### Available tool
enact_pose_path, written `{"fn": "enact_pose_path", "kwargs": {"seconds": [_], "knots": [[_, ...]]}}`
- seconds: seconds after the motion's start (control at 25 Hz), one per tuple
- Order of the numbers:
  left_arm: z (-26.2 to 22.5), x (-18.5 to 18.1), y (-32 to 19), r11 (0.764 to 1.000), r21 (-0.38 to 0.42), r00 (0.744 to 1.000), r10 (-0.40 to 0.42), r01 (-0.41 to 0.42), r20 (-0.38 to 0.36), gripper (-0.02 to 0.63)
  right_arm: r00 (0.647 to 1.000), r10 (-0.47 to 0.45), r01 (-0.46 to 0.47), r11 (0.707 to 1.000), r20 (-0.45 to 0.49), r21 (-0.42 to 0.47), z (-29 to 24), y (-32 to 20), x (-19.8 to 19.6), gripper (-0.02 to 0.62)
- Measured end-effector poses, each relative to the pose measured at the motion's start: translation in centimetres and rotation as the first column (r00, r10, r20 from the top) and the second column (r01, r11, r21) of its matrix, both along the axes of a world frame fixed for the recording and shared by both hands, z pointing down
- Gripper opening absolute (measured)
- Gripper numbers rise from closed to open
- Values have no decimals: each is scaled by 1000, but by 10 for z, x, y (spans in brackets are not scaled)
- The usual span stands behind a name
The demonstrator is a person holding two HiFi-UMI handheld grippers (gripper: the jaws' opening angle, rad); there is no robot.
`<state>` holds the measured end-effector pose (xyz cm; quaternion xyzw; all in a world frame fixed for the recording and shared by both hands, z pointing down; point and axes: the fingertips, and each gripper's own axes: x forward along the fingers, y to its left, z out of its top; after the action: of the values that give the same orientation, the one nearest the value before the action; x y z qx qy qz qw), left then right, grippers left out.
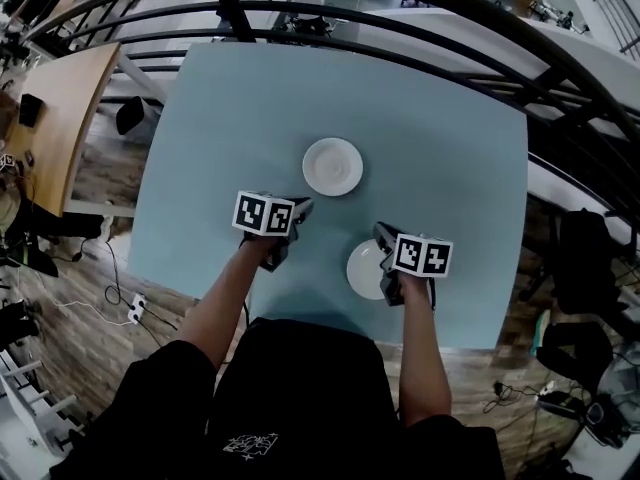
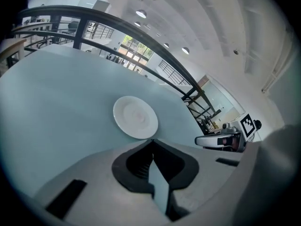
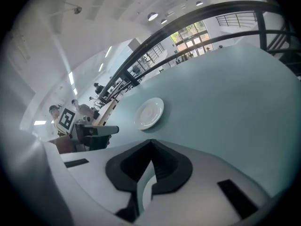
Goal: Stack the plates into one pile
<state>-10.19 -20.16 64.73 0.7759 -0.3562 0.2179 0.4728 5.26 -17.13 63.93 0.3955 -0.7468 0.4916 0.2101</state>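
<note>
Open-plan office, curved railing (image 1: 232, 8), wooden desk (image 1: 60, 118) (floor cables (image 1: 115, 273))

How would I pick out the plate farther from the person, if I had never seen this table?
Look at the pale blue table. Near its middle lies a round white plate. Unlike the other white plate, which sits nearer the person and is partly hidden under the right gripper, this one lies alone and fully in view.
</note>
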Motion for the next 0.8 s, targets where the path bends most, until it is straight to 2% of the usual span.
{"fn": "enact_pose_path", "kwargs": {"seconds": [0.48,0.8], "knots": [[9,-50,-51,998,1,998,-69,69,5,11,995,48,-47,999,90,-16,7,-60,-22,6],[27,-45,-85,996,-43,996,-77,75,-44,12,993,57,-52,997,99,-52,28,-93,-26,6]]}}
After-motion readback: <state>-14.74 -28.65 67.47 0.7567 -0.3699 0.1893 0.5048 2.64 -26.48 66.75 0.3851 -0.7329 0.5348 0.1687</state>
